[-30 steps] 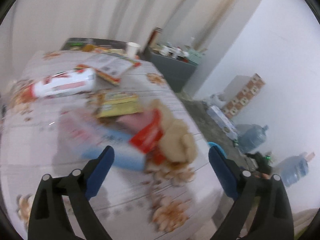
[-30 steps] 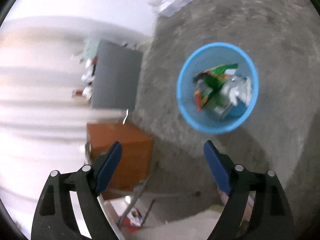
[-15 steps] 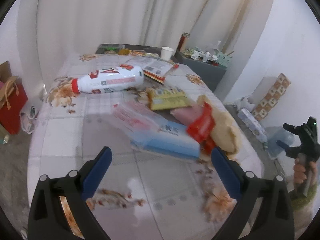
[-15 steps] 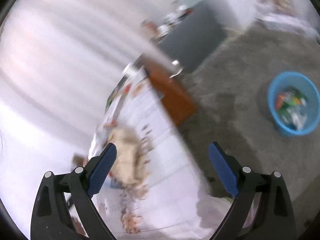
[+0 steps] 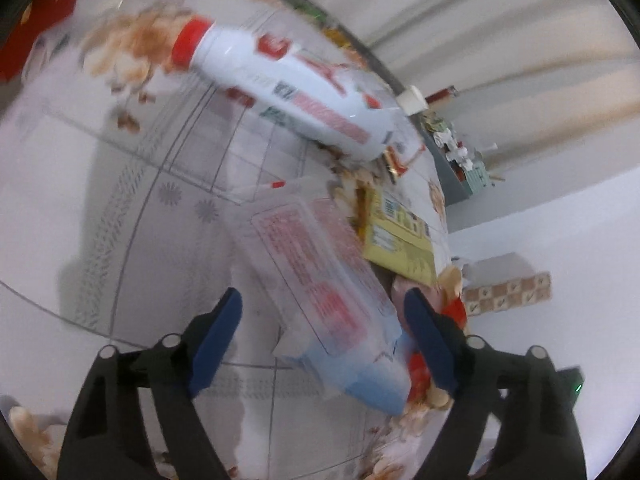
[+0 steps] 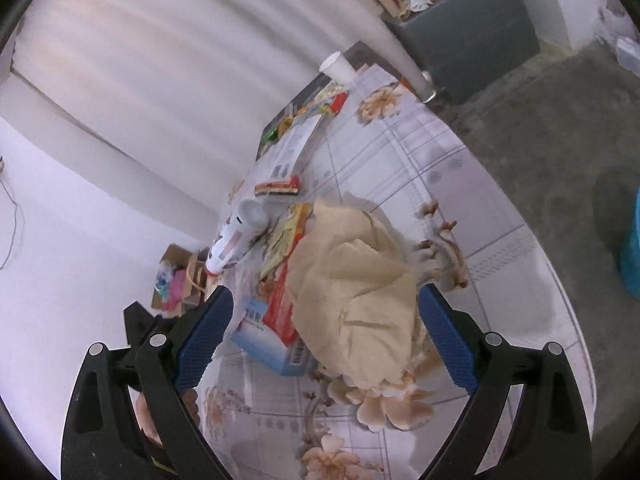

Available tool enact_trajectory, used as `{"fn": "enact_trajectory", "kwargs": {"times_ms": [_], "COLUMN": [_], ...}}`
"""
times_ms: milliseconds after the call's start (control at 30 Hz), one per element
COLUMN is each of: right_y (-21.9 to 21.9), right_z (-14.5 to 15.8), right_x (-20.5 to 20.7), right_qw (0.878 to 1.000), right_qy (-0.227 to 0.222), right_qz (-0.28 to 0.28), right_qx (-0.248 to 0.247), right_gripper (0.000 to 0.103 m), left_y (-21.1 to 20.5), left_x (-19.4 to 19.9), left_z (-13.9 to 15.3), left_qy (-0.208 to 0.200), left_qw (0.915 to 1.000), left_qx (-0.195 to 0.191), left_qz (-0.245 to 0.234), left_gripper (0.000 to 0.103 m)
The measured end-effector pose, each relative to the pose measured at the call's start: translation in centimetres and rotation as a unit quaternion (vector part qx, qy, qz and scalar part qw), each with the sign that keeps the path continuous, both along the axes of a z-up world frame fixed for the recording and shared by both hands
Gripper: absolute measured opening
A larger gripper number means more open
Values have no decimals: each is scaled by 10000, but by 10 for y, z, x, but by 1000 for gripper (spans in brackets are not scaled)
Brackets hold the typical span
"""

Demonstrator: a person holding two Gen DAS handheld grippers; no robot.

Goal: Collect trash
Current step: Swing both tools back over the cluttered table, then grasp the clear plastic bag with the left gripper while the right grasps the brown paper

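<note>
On the flowered tablecloth (image 5: pixel 132 216) lies a pile of trash. A clear and blue plastic pack with red print (image 5: pixel 320 280) sits between the fingers of my left gripper (image 5: pixel 324 340), whose jaws are closing; the pads stand apart from it. Beyond it lie a white bottle with a red cap (image 5: pixel 288 92) and a yellow packet (image 5: pixel 400 240). My right gripper (image 6: pixel 326 336) is open, its fingers on either side of a crumpled beige paper (image 6: pixel 352 288) without touching it. Left of the paper lie a red packet (image 6: pixel 280 312) and a blue box (image 6: pixel 264 340).
A paper cup (image 6: pixel 338 66) and printed sheets (image 6: pixel 296 144) sit at the table's far end. A blue bin (image 6: pixel 632 256) stands on the concrete floor at the right edge. A grey cabinet (image 6: pixel 472 36) stands by the curtain, and a cardboard box (image 6: pixel 176 280) on the floor.
The left gripper rolled, dropped close to the plastic pack, and its jaws narrowed. The right view swung from the blue bin on the floor to the table, now over the beige paper.
</note>
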State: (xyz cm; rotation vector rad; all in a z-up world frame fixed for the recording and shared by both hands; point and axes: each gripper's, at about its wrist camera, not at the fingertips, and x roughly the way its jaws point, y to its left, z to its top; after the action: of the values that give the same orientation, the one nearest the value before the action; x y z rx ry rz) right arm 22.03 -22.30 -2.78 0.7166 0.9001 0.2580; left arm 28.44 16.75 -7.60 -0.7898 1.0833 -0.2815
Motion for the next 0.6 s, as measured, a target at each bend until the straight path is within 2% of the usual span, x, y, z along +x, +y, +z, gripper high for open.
{"fn": "enact_trajectory", "kwargs": {"times_ms": [167,233,300,433,600], "right_y": [6,11,14,19,28], "right_z": [2,0,-2,-5,-9], "right_x": [-1,2,2,3,10], "right_qw": [9993,9984,9978,9961,9921], "right_qy": [-41,-6,44,94,112], "right_qz": [29,146,194,210,233], "right_qx": [-377,-543,-631,-851,-1229], "right_gripper": [90,90,90,90,90], "left_y": [3,5,6,8,12], "left_x": [4,4,6,3,-3], "left_z": [-13,-20,-23,-27,-21], "left_qy": [171,228,219,118,-219], "left_qw": [9993,9983,9982,9977,9971], "left_qx": [-244,-390,-371,-442,-499], "left_qz": [243,358,411,494,537], "left_gripper": [59,46,36,26,14]}}
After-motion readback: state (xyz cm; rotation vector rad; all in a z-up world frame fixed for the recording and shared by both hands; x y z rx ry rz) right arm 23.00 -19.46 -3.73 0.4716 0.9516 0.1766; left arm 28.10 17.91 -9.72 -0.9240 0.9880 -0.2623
